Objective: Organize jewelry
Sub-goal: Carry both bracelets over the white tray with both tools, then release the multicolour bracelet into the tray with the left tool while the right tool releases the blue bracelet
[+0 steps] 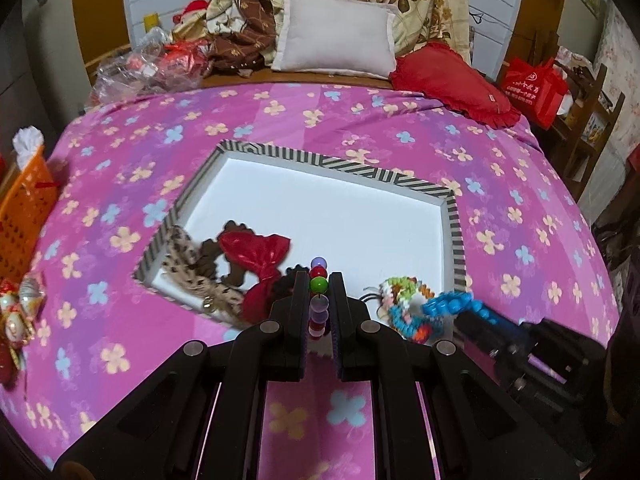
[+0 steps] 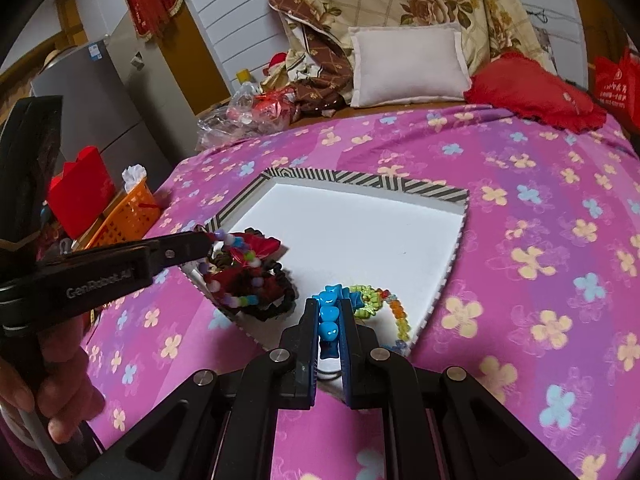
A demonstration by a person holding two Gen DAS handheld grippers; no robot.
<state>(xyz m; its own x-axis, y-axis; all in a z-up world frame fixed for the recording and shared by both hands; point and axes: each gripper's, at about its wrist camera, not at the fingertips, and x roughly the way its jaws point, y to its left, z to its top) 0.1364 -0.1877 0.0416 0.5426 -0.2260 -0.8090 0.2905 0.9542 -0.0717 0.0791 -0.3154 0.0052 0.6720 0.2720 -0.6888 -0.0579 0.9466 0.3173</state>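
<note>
at the left edge of the left wrist view an orange basket [image 1: 24,200] stands beside the bed [image 1: 360,132], which is covered in a pink flowered spread. in the middle of the frame lies a shallow white tray [image 1: 340,208] with a striped rim. its lower left corner holds a leopard-print hair tie [image 1: 188,264], a red bow [image 1: 260,256] and dark hair ties, heaped and touching. at lower centre the left gripper [image 1: 319,286] has its jaws pinching a multicoloured bead bracelet [image 1: 319,280] over the tray's near edge. right of it a green-and-orange bead bracelet [image 1: 404,292] lies in the tray's lower right corner. in the right wrist view the right gripper [image 2: 329,312] has its jaws pinching a blue bead bracelet [image 2: 329,314] above that same corner. a hand [image 2: 60,380] at lower left grasps the left gripper's handle.
</note>
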